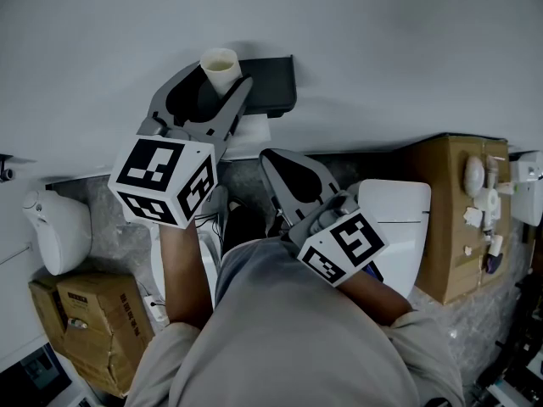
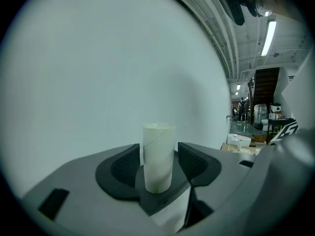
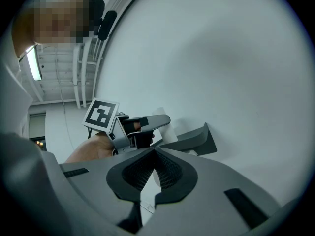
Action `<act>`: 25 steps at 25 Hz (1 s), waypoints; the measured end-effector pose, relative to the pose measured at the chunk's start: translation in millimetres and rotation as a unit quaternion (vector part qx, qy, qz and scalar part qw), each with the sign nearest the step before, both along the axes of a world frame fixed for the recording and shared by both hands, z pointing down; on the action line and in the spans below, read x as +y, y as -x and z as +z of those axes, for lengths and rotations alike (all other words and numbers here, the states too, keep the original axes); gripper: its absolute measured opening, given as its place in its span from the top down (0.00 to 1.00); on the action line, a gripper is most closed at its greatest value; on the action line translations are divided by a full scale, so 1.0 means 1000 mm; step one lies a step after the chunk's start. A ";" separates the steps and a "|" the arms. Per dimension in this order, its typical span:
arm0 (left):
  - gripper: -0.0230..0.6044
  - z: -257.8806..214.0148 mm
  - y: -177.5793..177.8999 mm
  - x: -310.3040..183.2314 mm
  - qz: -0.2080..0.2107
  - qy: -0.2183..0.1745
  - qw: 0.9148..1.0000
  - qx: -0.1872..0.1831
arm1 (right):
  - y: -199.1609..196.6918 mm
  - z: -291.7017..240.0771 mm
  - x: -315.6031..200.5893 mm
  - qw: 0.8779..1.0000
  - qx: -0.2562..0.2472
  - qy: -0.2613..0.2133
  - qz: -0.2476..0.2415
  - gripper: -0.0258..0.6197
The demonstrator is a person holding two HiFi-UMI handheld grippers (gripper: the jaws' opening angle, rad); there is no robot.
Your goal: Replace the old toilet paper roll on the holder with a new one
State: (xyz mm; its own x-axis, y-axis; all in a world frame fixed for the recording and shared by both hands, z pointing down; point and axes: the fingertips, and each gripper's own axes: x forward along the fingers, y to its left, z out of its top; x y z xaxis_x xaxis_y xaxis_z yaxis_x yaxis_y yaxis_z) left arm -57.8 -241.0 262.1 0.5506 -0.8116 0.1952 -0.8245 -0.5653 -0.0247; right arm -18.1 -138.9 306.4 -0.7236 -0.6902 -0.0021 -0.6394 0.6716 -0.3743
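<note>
An empty cardboard tube (image 1: pixel 220 68) stands upright on the black wall holder (image 1: pixel 276 87), against the white wall. My left gripper (image 1: pixel 222 81) is open around it. In the left gripper view the tube (image 2: pixel 158 156) rises between the two black pads (image 2: pixel 193 163) with a thin gap on each side. The rest of a white paper roll (image 1: pixel 252 132) hangs under the holder. My right gripper (image 1: pixel 271 156) is lower and to the right, shut with nothing in it. In the right gripper view its pads (image 3: pixel 167 170) meet, and the left gripper (image 3: pixel 143 127) and holder (image 3: pixel 198 139) lie ahead.
A white toilet (image 1: pixel 397 227) is below right, with a brown cardboard box (image 1: pixel 450 219) carrying small white items beside it. Another cardboard box (image 1: pixel 89 320) and a white rounded device (image 1: pixel 56 231) sit at lower left. The person's grey shirt fills the bottom of the view.
</note>
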 end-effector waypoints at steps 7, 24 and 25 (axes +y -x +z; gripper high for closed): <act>0.59 -0.002 0.012 0.009 -0.012 -0.003 1.000 0.028 | -0.003 -0.002 0.000 1.000 0.007 -0.005 -0.001 0.93; 0.67 -0.003 0.035 0.057 -0.043 0.012 0.990 0.132 | -0.030 -0.015 -0.013 0.997 0.065 -0.029 -0.031 0.93; 0.75 -0.003 0.036 0.060 -0.045 0.012 0.989 0.140 | -0.031 -0.015 -0.014 0.997 0.068 -0.030 -0.030 0.93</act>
